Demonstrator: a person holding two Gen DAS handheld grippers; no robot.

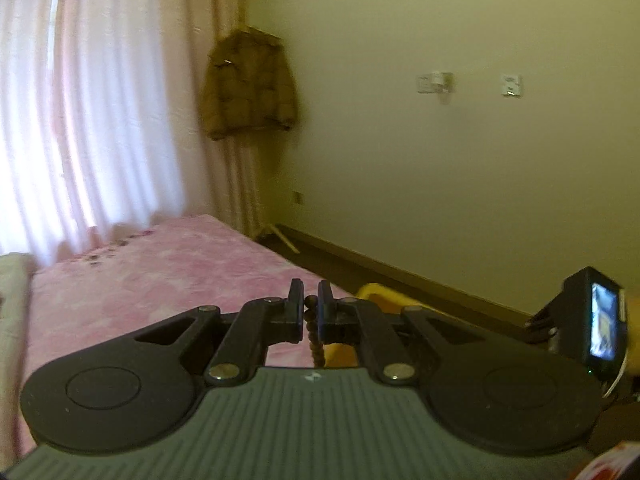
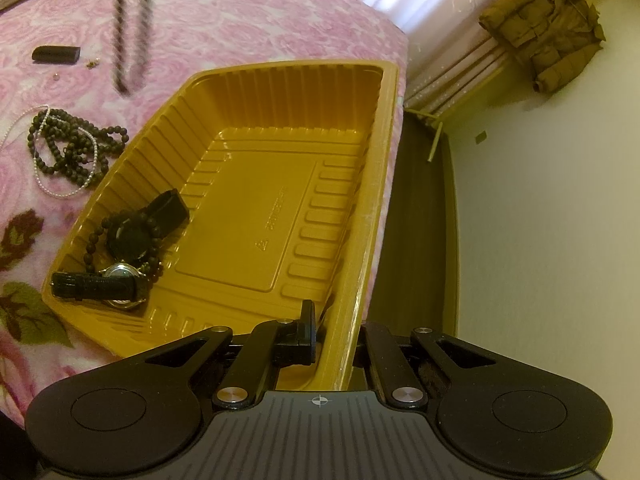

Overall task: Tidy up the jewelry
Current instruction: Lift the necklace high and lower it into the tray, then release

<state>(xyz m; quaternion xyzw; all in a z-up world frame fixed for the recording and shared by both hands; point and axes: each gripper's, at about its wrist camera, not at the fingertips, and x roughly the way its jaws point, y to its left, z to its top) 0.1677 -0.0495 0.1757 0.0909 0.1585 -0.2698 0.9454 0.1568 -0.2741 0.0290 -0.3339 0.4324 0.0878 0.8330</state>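
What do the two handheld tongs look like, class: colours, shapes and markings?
Both tongs, left and right, have black flat fingers on black linkage arms with silver rivets, rounded black side plates with circular insets, and a grey ribbed body carrying a small white mark. A small lit screen shows beside the left one.

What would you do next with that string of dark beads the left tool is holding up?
Probably carry it over the yellow tray and lower it in. The left tool is shut on the bead string, which hangs free above the pink bed. The right tool grips the tray's rim, steadying it, and two watches already lie inside with plenty of bare floor beside them.
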